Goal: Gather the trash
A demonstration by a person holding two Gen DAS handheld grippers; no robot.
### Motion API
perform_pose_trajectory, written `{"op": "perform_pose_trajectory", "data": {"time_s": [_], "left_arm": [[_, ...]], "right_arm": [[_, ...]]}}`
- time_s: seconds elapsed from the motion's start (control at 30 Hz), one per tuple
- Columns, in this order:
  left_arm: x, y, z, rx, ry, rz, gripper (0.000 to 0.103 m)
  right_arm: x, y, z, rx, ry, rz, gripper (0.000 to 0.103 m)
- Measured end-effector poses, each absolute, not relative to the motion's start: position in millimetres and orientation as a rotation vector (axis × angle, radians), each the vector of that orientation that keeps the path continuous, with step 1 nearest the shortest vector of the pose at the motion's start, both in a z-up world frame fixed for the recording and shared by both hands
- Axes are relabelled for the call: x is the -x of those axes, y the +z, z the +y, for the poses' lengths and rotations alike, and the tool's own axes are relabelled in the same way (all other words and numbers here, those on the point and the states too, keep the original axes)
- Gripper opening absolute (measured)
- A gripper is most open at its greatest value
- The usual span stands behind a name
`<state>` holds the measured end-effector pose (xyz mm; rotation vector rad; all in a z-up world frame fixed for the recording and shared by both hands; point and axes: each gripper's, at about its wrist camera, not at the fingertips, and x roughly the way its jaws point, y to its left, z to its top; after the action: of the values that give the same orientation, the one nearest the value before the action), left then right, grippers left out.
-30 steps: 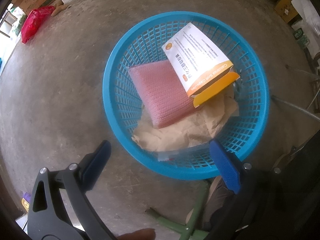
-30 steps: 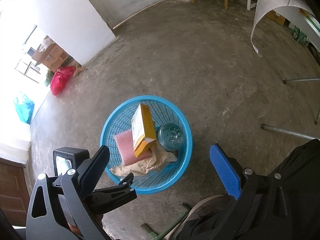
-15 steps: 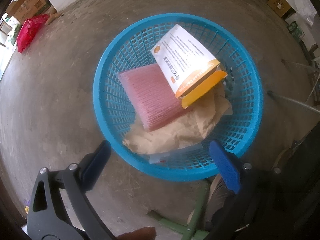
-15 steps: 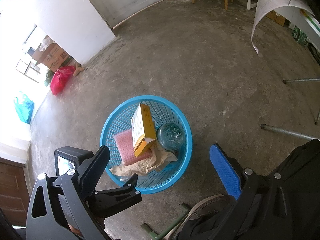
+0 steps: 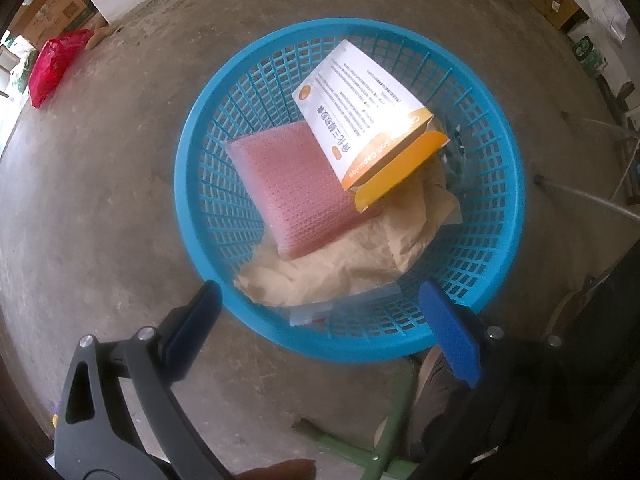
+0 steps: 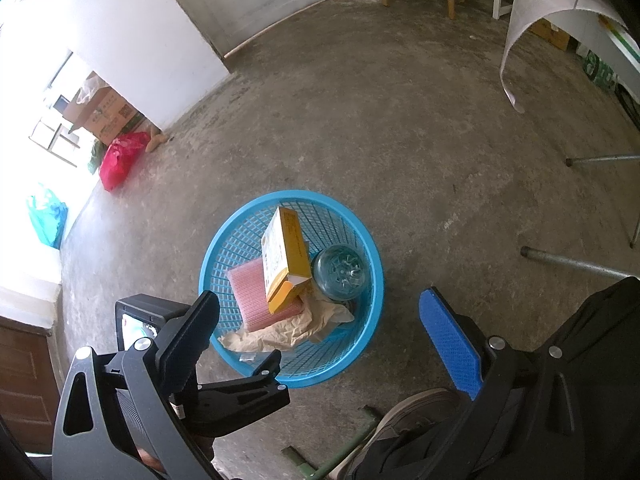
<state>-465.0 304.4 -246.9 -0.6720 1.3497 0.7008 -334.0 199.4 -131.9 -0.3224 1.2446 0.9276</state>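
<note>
Both of my tools are spread wide and hold nothing: my left tool [image 5: 320,320] hangs just over the near rim of the blue basket [image 5: 192,184], my right tool [image 6: 320,320] further back above the floor [image 6: 360,120]. Inside the basket lie a pink foam pad [image 5: 292,196], an orange-and-white box [image 5: 360,120] leaning on it, crumpled brown paper [image 5: 340,264] and a clear round lid [image 6: 340,272] at the right.
</note>
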Motion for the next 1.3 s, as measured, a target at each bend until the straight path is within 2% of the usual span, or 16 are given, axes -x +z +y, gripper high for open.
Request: {"op": "perform_pose_trajectory", "data": {"time_s": [1.3], "left_arm": [[467.3, -247.1, 300.6, 0.679, 0.701, 1.357, 0.095]], "right_arm": [[334.3, -131.3, 199.5, 0.319, 0.928, 1.245, 0.097]]}}
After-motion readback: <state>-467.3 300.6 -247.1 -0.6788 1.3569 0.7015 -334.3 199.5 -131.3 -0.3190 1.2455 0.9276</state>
